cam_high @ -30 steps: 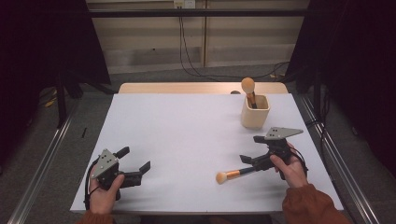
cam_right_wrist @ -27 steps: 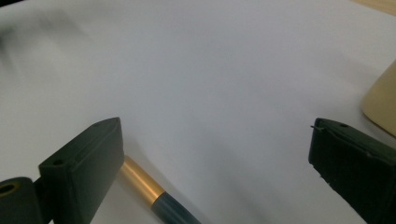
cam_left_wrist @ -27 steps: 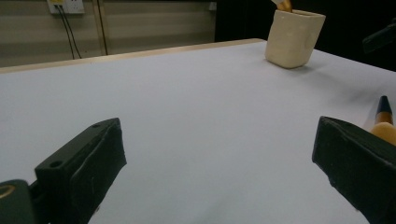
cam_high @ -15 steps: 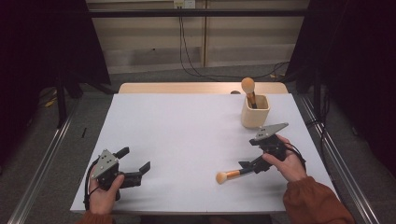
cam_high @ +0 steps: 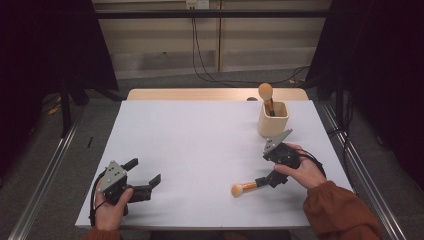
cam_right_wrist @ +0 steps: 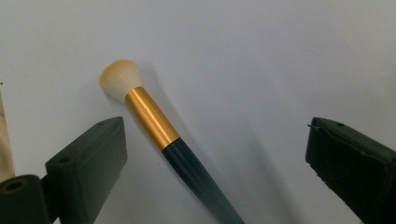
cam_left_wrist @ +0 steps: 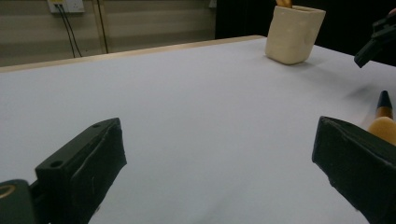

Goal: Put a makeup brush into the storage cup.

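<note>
A makeup brush [cam_high: 246, 188] with a pale head, gold ferrule and dark handle lies flat on the white table [cam_high: 200, 135] at the front right. My right gripper [cam_high: 267, 180] hovers over its handle, open. In the right gripper view the brush [cam_right_wrist: 154, 123] lies between the wide-apart jaws, touching neither. My left gripper [cam_high: 144, 172] rests open at the front left with nothing in it. From the left gripper view the brush head [cam_left_wrist: 384, 126] shows at the right edge.
A cream cup [cam_high: 273, 119] stands at the back right with another brush [cam_high: 265, 92] upright in it. The cup [cam_left_wrist: 294, 32] also appears far off in the left gripper view. Bare table lies between the two grippers.
My right hand has shifted slightly left and tipped its gripper steeper over the brush, which stays in about the same place. The left gripper has not moved.
</note>
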The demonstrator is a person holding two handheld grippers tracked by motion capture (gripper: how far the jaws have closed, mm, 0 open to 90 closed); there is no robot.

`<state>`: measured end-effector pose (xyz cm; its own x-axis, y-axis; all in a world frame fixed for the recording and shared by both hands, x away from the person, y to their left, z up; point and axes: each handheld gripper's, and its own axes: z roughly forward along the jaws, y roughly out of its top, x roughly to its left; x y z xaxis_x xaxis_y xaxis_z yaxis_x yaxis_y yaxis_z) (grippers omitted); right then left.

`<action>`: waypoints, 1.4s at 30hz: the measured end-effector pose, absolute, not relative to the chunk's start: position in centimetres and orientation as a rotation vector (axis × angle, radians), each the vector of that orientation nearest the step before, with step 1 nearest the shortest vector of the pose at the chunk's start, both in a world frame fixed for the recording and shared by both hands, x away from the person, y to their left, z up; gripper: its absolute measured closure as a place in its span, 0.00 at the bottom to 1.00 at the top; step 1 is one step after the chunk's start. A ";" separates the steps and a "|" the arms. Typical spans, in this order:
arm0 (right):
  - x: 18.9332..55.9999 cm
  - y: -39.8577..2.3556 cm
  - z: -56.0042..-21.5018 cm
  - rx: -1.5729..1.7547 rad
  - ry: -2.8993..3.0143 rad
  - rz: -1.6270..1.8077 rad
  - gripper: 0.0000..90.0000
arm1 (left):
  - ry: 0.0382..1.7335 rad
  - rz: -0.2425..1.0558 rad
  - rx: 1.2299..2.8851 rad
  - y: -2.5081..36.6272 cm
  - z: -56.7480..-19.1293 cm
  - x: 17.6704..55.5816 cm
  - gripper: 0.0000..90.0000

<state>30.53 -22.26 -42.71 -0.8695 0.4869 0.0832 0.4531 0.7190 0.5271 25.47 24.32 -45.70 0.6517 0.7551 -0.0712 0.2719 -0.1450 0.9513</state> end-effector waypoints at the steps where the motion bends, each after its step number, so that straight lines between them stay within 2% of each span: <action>1: 30.6 -22.1 -42.7 0.767 2.868 0.828 0.06 | 0.841 0.519 1.713 24.3 -45.7 25.5 0.03; 22: 31.0 -18.2 -43.9 0.548 3.054 0.543 0.06 | 0.844 0.516 1.720 24.3 -45.8 25.6 0.03; 27: 30.7 -17.5 -44.2 0.493 3.079 0.498 0.24 | 0.837 0.513 1.727 24.2 -45.8 25.6 0.03; 32: 30.5 -17.0 -44.7 0.402 3.086 0.470 0.32 | 0.838 0.513 1.725 24.2 -45.8 25.6 0.03; 34: 30.3 -16.9 -44.8 0.381 3.091 0.466 0.44 | 0.837 0.513 1.728 24.2 -45.8 25.6 0.03; 42: 29.7 -16.5 -45.1 0.331 3.096 0.434 0.52 | 0.832 0.514 1.737 24.1 -45.8 25.6 0.03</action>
